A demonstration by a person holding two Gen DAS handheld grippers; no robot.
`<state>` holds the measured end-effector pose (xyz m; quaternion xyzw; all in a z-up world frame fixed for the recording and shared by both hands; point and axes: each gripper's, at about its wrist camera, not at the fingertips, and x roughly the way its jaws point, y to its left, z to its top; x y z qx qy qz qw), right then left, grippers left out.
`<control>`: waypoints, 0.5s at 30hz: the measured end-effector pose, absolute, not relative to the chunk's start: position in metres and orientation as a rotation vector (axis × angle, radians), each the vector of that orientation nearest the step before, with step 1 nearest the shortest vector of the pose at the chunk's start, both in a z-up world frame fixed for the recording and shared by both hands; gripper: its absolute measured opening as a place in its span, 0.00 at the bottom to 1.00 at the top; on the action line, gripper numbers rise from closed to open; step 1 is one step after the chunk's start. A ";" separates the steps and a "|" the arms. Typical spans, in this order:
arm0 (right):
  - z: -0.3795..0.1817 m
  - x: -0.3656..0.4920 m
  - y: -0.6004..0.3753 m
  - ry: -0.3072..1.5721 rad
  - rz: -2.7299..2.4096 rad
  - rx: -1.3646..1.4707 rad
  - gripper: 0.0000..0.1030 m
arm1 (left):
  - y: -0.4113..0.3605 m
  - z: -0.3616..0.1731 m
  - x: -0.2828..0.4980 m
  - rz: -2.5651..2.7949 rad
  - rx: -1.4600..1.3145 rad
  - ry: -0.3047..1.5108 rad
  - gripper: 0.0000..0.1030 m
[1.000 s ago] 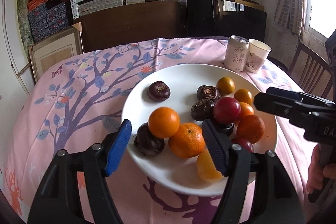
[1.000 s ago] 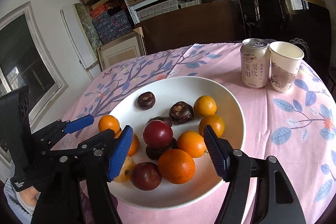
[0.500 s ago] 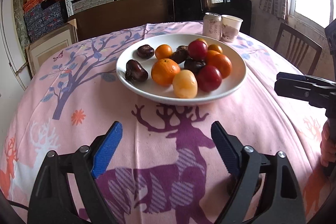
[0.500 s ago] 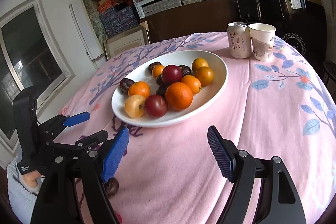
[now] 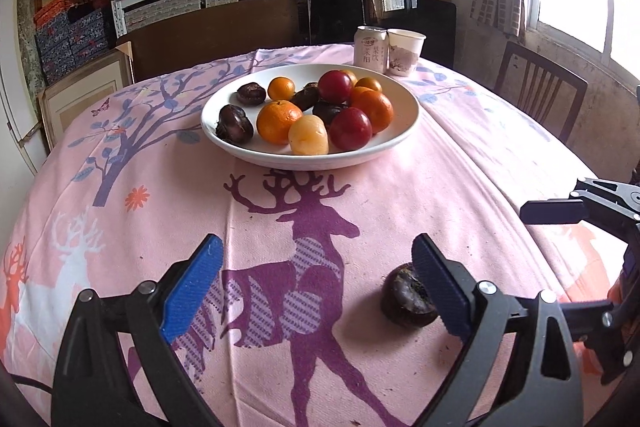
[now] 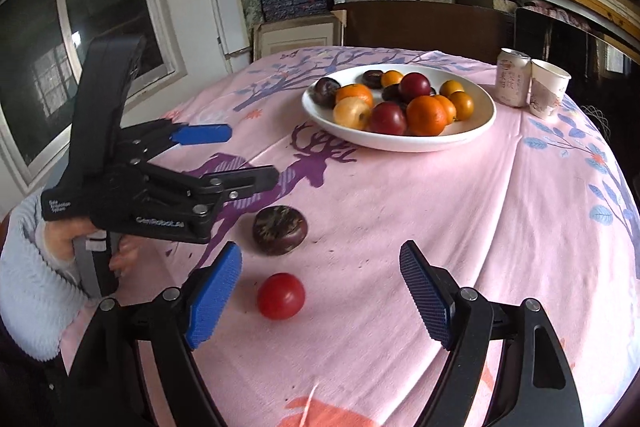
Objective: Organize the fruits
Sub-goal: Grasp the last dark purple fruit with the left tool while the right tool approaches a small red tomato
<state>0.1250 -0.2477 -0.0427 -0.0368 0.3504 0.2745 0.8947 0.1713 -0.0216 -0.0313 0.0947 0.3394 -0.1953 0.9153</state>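
Observation:
A white plate (image 5: 404,131) (image 6: 476,131) on the pink tablecloth holds oranges, red plums, a yellow fruit and dark brown water chestnuts. A loose dark chestnut (image 5: 404,301) (image 6: 280,230) lies on the cloth near the front edge, partly hidden behind my left gripper's right finger. A loose red fruit (image 6: 281,295) lies just in front of it. My left gripper (image 5: 316,287) is open and empty, low over the cloth; it also shows in the right wrist view (image 6: 240,157). My right gripper (image 6: 320,291) is open and empty, with the red fruit near its left pad.
A drink can (image 5: 371,49) (image 6: 512,77) and a paper cup (image 5: 405,47) (image 6: 547,93) stand behind the plate. A wooden chair (image 5: 536,87) is at the table's right. Shelves of boxes fill the back wall. A window (image 6: 80,39) is at the left.
Both grippers have pulled back from over the plate toward the table's front edge, staying open. The loose chestnut and red fruit have come into view.

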 end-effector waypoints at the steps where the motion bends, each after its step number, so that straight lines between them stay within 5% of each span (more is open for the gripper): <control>1: -0.043 0.121 -0.246 0.733 0.574 -0.085 0.80 | -0.024 -0.032 0.170 -0.409 0.204 0.701 0.90; 11: -0.061 0.123 -0.223 0.866 0.582 -0.195 0.78 | -0.051 -0.046 0.165 -0.476 0.315 0.762 0.90; 15: -0.066 0.126 -0.223 0.900 0.580 -0.199 0.64 | -0.054 -0.049 0.163 -0.531 0.306 0.786 0.76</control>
